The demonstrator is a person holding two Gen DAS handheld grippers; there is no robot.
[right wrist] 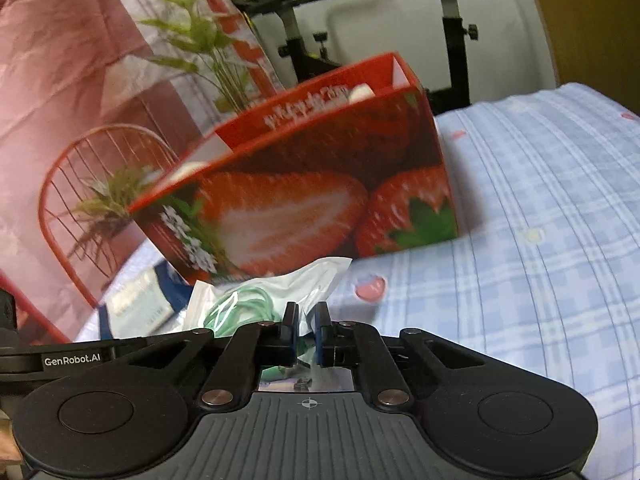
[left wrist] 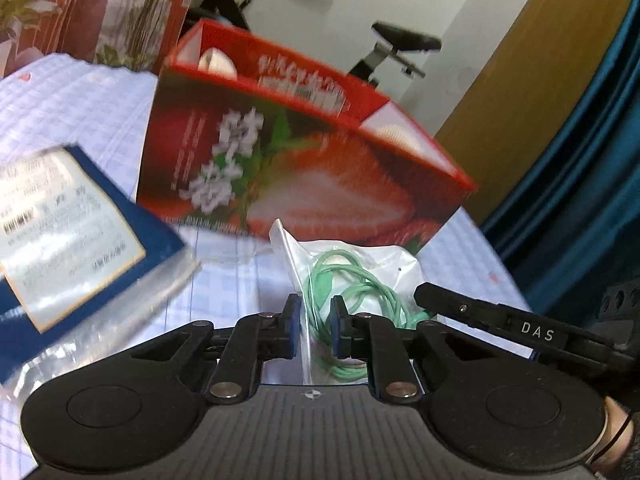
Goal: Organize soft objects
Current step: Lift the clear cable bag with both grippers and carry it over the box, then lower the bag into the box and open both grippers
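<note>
A clear plastic bag [left wrist: 360, 264] with a coiled green cord [left wrist: 352, 288] inside is held up over the bed by both grippers. My left gripper [left wrist: 316, 320] has its blue pads closed on the bag's left edge. My right gripper [right wrist: 306, 330] is shut on the bag's [right wrist: 288, 284] right part; its finger also shows in the left wrist view [left wrist: 480, 312]. A red strawberry-printed box [left wrist: 304, 168] stands open-topped just behind the bag, with white soft items inside; it also shows in the right wrist view [right wrist: 320, 192].
A blue packet in clear plastic [left wrist: 76, 240] lies left of the box on the blue checked bedsheet [right wrist: 540, 220]. A floral curtain [right wrist: 80, 60], a red wire chair [right wrist: 80, 184] and an exercise bike [right wrist: 452, 20] stand behind the bed.
</note>
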